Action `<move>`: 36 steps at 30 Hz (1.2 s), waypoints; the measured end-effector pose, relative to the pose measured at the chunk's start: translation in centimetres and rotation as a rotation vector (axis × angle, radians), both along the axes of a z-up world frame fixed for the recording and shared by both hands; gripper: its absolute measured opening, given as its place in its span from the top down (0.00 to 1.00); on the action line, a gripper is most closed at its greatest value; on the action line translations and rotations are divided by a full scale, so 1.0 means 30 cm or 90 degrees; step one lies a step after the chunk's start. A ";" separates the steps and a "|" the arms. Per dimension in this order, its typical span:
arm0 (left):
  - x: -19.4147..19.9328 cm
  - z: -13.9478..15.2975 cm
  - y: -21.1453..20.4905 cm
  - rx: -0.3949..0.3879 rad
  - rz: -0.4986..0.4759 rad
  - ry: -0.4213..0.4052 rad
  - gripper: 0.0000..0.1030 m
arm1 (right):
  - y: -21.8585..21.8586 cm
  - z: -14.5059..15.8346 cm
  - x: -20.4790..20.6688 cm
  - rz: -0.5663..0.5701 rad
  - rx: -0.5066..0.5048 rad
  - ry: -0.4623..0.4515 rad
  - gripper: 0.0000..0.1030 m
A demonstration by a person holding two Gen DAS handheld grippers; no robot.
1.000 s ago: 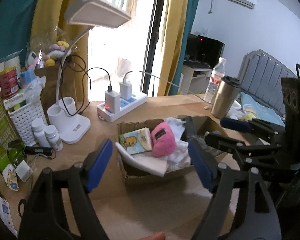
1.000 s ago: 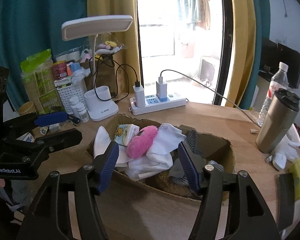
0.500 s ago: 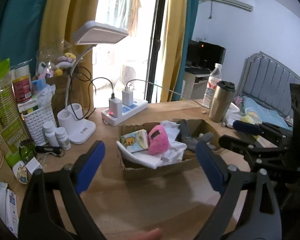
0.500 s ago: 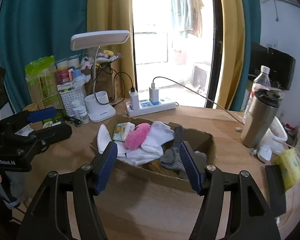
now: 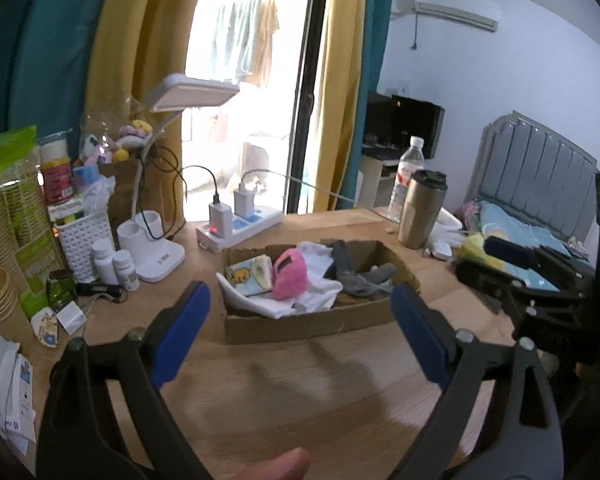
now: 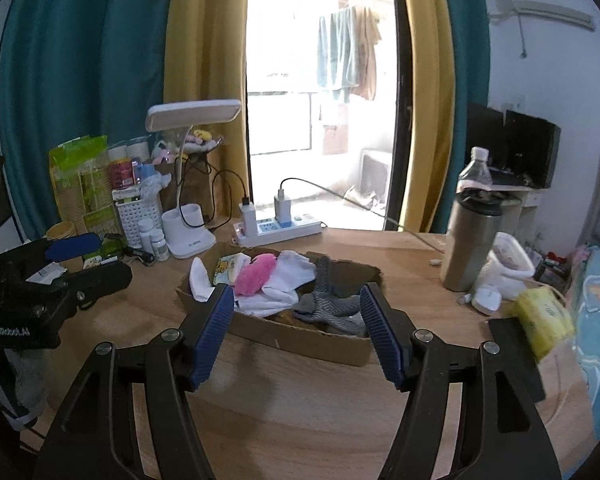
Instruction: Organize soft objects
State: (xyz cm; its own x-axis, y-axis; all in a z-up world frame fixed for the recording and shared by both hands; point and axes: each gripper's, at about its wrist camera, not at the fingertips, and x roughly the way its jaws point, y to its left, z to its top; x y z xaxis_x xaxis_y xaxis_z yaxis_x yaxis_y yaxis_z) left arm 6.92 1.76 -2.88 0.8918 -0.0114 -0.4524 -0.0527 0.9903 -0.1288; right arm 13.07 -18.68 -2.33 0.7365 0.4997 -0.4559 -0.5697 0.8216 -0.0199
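Note:
A shallow cardboard box (image 5: 300, 324) (image 6: 308, 336) sits mid-table. It holds a pink fluffy item (image 5: 290, 276) (image 6: 256, 276), white cloths (image 5: 312, 298) (image 6: 292, 272), grey socks (image 5: 360, 276) (image 6: 332, 308) and a tissue pack with a yellow cartoon (image 5: 250, 276) (image 6: 228, 266). My left gripper (image 5: 300, 332) is open and empty, in front of the box. My right gripper (image 6: 298, 332) is open and empty, near the box's front wall; it also shows at the right in the left wrist view (image 5: 512, 264).
A white desk lamp (image 6: 188, 236), power strip (image 6: 278, 226), pill bottles (image 5: 114, 266) and white basket (image 5: 84, 236) stand at the back left. A steel tumbler (image 6: 472, 240), water bottle (image 6: 474, 168) and yellow tissue pack (image 6: 542, 320) are at the right. Papers (image 5: 4, 380) lie at the table's left edge.
Both grippers have drawn back from the box towards the near table edge. The box and its contents look smaller and farther. Both stayed open and empty.

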 end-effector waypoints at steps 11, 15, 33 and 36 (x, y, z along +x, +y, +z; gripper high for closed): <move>-0.105 0.046 -0.080 0.038 0.009 -0.075 0.09 | -0.131 0.013 -0.122 -0.067 0.032 -0.056 0.25; -0.128 0.056 -0.105 0.058 0.010 -0.100 0.09 | -0.169 0.029 -0.159 -0.098 0.035 -0.088 0.23; -0.163 0.129 -0.128 0.064 0.019 -0.160 0.03 | -0.263 0.105 -0.219 -0.165 0.043 -0.156 0.21; -0.165 0.129 -0.129 0.065 0.019 -0.161 0.03 | -0.263 0.106 -0.219 -0.163 0.043 -0.155 0.21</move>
